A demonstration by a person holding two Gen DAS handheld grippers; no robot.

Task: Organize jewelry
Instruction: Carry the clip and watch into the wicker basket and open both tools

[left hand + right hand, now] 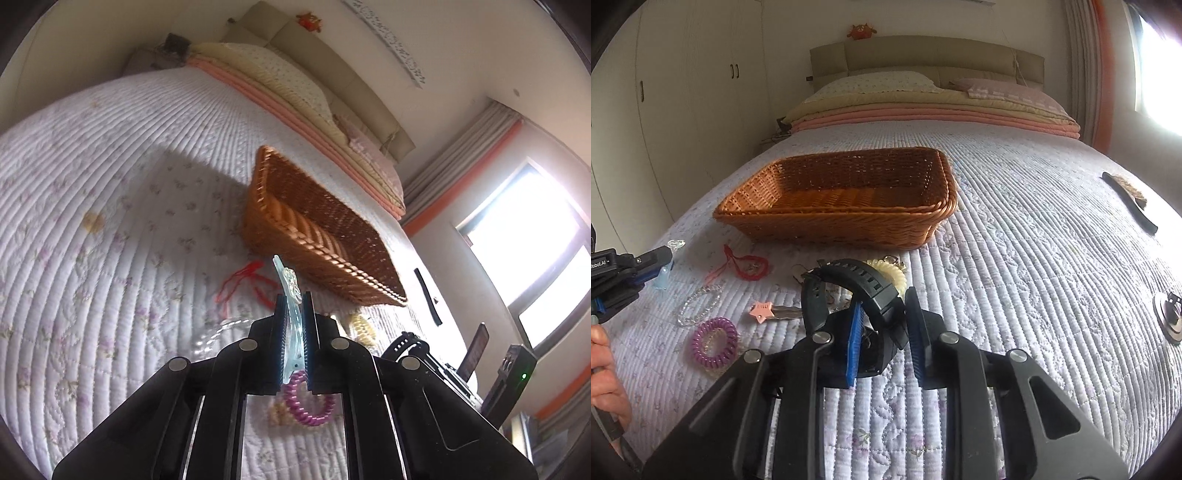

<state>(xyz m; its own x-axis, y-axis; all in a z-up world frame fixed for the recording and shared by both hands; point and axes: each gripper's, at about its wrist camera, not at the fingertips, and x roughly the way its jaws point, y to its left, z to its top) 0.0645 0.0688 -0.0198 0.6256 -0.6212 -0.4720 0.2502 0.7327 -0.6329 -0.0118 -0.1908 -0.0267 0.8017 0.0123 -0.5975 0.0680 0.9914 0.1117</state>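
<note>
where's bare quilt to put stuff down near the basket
Free: the wide quilt right of the basket, up to the black brush and the metal disc. Crowded: the strip in front of the basket, with red cord, clear bracelet, purple coil, star key, cream coil.

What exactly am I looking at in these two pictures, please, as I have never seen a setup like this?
A person holds a two-finger gripper in each hand, and each carries a wide-angle camera that looks along its fingers. One picture comes from the left gripper, the other from the right gripper.

The left gripper is shut on a pale blue hair clip. The right gripper has a black watch between its fingers, though I cannot tell if it is gripping.

Both point across a quilted bed toward a wicker basket, which looks empty. On the quilt lie a purple coil hair tie, a red cord bracelet, a clear bead bracelet, a star-topped key and a cream coil tie.
</note>
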